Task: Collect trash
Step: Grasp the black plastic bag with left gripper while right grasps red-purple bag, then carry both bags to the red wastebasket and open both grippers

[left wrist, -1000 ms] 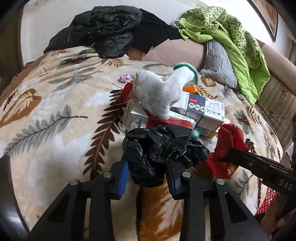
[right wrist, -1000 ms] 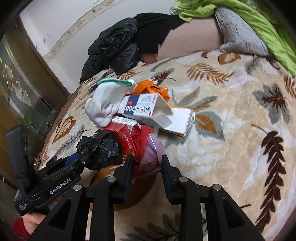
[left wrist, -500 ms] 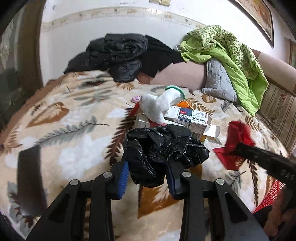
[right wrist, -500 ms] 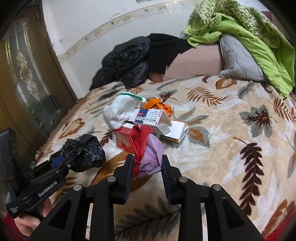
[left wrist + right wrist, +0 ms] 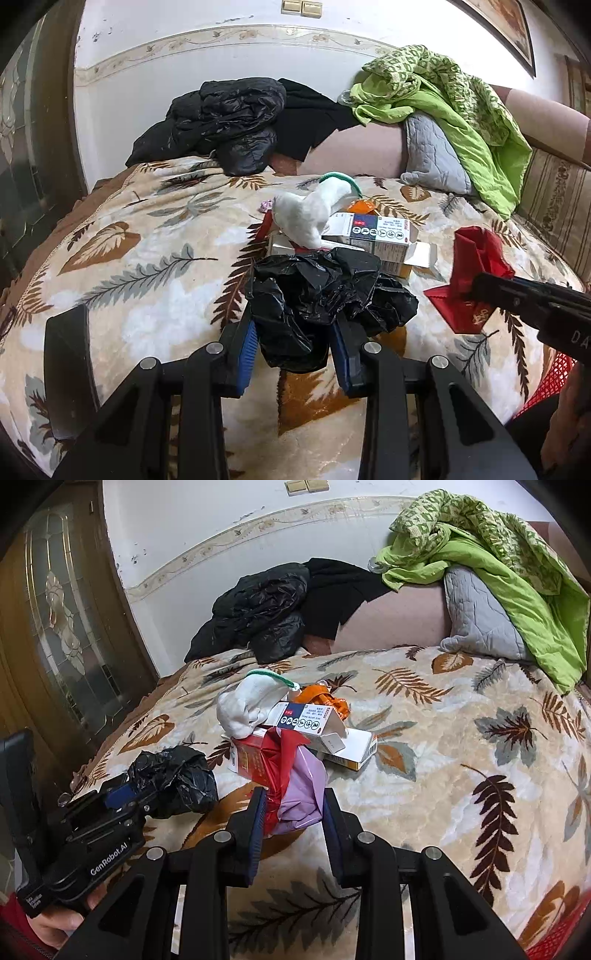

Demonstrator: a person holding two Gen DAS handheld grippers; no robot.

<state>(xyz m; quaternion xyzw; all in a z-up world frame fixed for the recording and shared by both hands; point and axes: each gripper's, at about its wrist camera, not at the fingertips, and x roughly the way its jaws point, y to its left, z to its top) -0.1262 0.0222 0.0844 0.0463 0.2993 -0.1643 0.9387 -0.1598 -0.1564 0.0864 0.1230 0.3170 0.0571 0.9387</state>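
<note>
My left gripper is shut on a crumpled black plastic bag and holds it above the bed; the bag also shows in the right wrist view. My right gripper is shut on a red and lilac plastic wrapper, seen as a red wrapper in the left wrist view. A pile of trash lies on the leaf-patterned blanket: a white sock, a white carton, a red box, a flat white box and an orange wrapper.
A black jacket, a grey pillow and a green blanket lie at the head of the bed. A glass-panelled door stands at the left. A red mesh basket shows at the lower right.
Both grippers have lifted and pulled back from the pile with their loads. The red and lilac wrapper has come up off the pile. The view now takes in more wall.
</note>
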